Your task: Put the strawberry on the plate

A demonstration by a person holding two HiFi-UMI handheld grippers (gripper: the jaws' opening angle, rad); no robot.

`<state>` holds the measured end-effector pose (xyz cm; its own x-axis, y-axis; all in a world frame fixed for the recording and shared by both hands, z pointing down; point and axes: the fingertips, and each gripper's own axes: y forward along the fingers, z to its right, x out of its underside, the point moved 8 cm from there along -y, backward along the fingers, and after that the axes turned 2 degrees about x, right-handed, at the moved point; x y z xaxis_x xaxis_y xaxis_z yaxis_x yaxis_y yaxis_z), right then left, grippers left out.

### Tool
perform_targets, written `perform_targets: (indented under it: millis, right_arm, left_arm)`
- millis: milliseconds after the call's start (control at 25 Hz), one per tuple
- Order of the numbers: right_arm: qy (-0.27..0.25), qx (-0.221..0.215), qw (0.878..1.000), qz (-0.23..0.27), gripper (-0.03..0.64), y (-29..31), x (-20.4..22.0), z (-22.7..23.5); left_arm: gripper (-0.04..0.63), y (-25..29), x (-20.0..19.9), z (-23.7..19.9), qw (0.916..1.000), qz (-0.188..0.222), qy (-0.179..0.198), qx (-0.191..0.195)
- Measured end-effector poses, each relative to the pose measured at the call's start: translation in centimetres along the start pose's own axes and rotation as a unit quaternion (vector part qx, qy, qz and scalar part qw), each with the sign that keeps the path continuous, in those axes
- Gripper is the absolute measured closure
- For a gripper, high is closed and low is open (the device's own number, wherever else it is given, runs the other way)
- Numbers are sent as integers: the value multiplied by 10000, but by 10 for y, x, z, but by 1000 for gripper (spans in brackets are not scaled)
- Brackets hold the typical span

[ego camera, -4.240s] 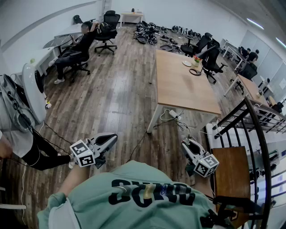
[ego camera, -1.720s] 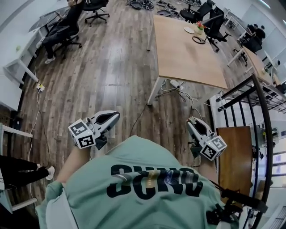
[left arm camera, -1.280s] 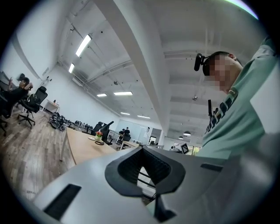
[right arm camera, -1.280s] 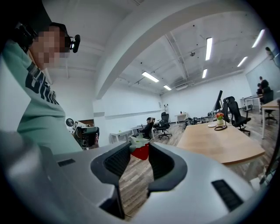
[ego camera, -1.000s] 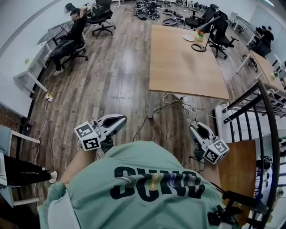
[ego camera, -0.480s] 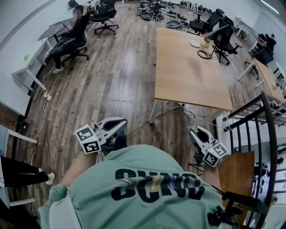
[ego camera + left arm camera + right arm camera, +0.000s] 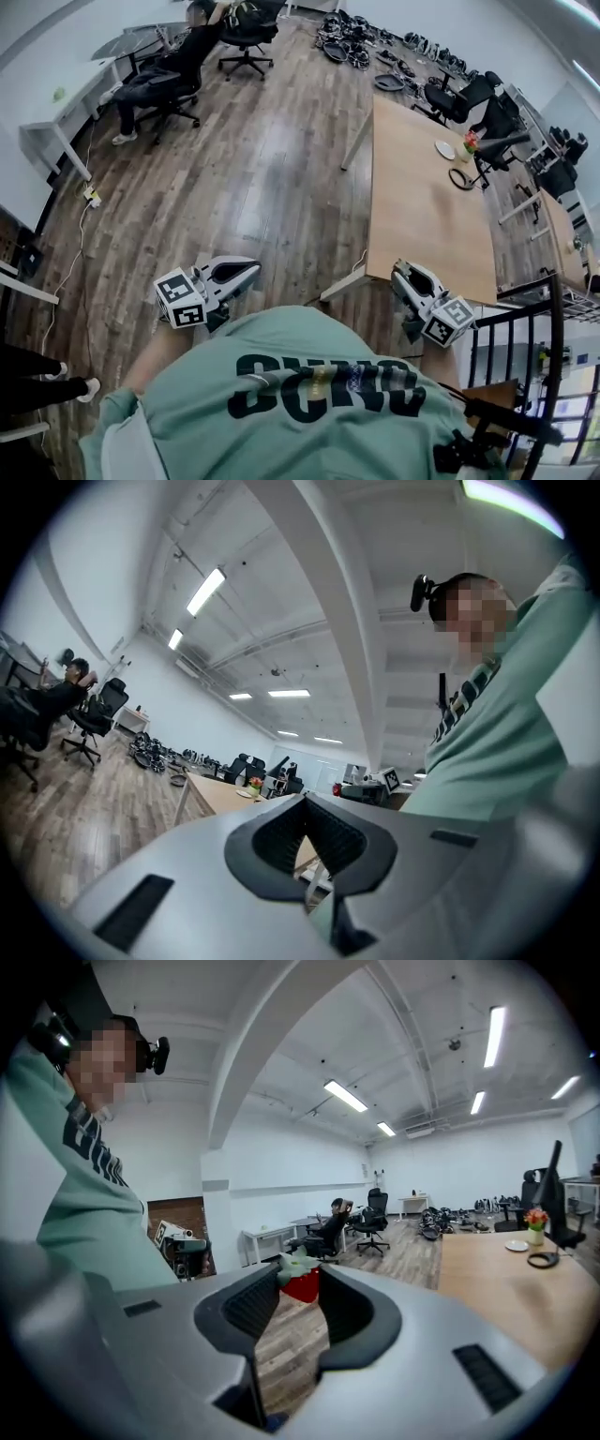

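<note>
A red strawberry (image 7: 302, 1284) with a green leafy top sits pinched between the tips of my right gripper (image 7: 300, 1277), which is shut on it. In the head view that gripper (image 7: 406, 273) is held low by my chest, just off the near corner of the long wooden table (image 7: 427, 211); the strawberry does not show there. A small white plate (image 7: 443, 149) lies at the table's far end, also seen small in the right gripper view as the plate (image 7: 517, 1245). My left gripper (image 7: 250, 271) hangs over the floor, its jaws (image 7: 305, 801) closed with nothing in them.
A flower pot (image 7: 469, 144) and a dark ring (image 7: 461, 178) lie next to the plate. Office chairs (image 7: 450, 97) stand at the far end. A seated person (image 7: 173, 70) is at a desk far left. A black railing (image 7: 530, 375) runs at my right.
The table has shifted from ahead to my right and lies closer to the right gripper. Both grippers stay by my chest, the strawberry still held.
</note>
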<state>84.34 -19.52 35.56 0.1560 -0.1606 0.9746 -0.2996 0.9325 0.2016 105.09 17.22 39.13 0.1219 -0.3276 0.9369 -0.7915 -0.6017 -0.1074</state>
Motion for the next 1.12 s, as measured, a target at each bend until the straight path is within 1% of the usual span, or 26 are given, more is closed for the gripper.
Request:
perform_targets:
  millis: [80,160,360,520,640,760,840,920,1000,1120]
  right_arm:
    - [-74,-90,9999,0,483,36,-25,-5]
    - [-112,-179,9998,-57,483,62,-39,-8]
    - [-16,-356,9992,-166,483,107,-48,9]
    - [83,-592,9981,-155,483,143,-51,31]
    - [115,-903,9958,-30,483,164,-52,63]
    - [41,-1217,9925,126,483,189,-53,110]
    - [10,-1430,9895,212,483,204,-55,141]
    - [17,-1597,9866,320,483,215,-59,172]
    - [32,-1680,9851,374,483,221,-62,202]
    - [114,-1798,9831,325,483,222,-52,236]
  left_arm:
    - [603,-10,-15,-31,9999,113,-92,-41]
    - [603,-15,-24,-54,9998,159,-134,-60]
    - [603,-19,-37,-90,9991,253,-288,-195]
    - [603,-11,-39,-107,9985,130,-342,-405]
    - [603,10,-47,-117,9976,59,-243,-642]
    - [603,40,-64,-131,9952,144,-72,-970]
    - [603,60,-73,-138,9921,326,-71,-1211]
    - [603,81,-82,-145,9896,448,-78,-1366]
    - [603,106,-90,-153,9878,439,-58,-1491]
    - [603,139,-95,-156,9859,432,-160,-1608]
